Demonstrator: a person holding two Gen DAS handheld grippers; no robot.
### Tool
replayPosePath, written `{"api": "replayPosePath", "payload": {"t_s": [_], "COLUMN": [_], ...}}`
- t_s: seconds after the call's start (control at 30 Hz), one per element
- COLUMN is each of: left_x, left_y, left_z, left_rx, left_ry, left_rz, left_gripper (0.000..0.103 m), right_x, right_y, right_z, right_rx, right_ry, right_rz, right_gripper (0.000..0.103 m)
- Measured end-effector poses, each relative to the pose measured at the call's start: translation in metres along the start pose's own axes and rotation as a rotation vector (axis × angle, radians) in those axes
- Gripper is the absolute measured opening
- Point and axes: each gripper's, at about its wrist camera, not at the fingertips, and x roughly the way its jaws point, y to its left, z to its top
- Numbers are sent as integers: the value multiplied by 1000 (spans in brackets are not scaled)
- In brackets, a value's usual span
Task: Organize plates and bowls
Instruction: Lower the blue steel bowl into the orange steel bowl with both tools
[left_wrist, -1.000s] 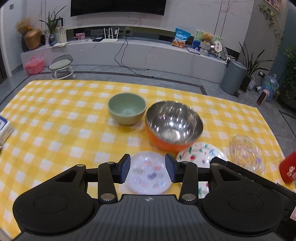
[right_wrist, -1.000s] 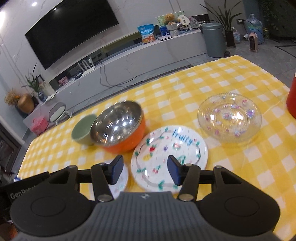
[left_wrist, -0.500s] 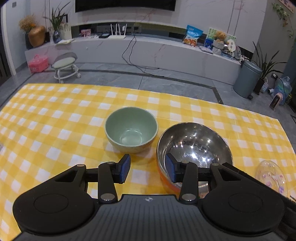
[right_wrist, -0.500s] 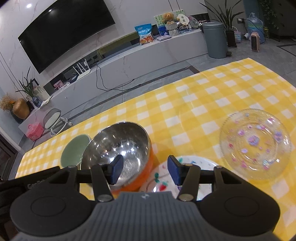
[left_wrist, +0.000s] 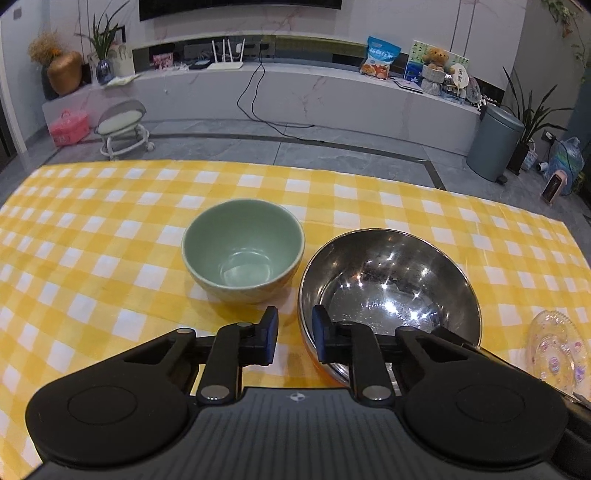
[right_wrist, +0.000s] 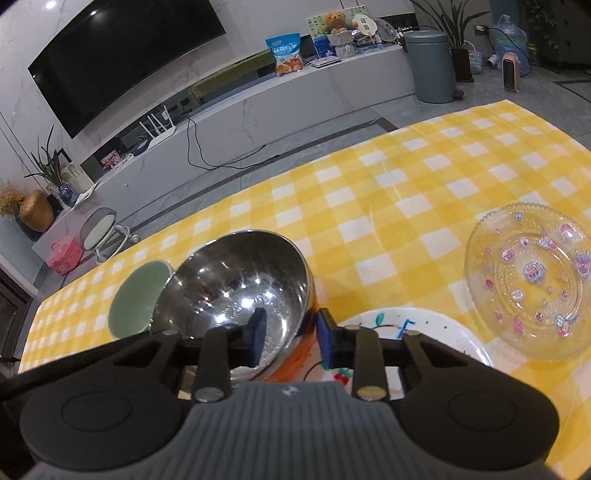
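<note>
Living room, TV unit at the back; a table under a yellow checked cloth is carrying the dishes. The green bowl is sitting upright just left of the steel bowl, near it or maybe touching. The painted plate is lying right beside the steel bowl's orange base, and the glass plate is lying further right, apart from it.

The left gripper is hovering with jaws parted, straddling the steel bowl's left rim: the right finger is sitting inside the bowl, the left finger outside over bare cloth. The green bowl is lying ahead of the left finger, not between the jaws. No clamping visible.

The right gripper is also standing open across the steel bowl, on its right rim: left finger inside over the shiny interior, right finger outside over the painted plate. The rim is running between the pads, gaps showing on both sides. Contact with the rim: cannot tell.
</note>
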Motion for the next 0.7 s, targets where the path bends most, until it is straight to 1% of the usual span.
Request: {"api": "replayPosePath", "payload": {"t_s": [0.03,0.13,0.27,0.4,0.57,0.7], "left_x": [0,-2,-6,-18,-39,-59], "left_y": [-1,-3,-2,3,8,13], "left_z": [-1,-2,-3,-3,-4,-11], "left_rx": [9,9,0,-4,-20,-21], "left_ry": [-5,-5,-2,-5,0,-5], "left_rz": [3,-14,2,1,0,-2], "left_gripper": [21,8,7,7,7,7], "right_x": [1,-1,-5,-16,-41,-66], "right_y": [-1,-5,-5,-6,-3,-2], "right_z": [-1,-3,-3,-4,-7,-14], "right_rx": [3,20,26,38,24,22], "right_ry": [6,3,1,4,-11,-20], "right_rz": [0,13,15,33,47,58], "right_gripper": [22,20,16,15,13,11]}}
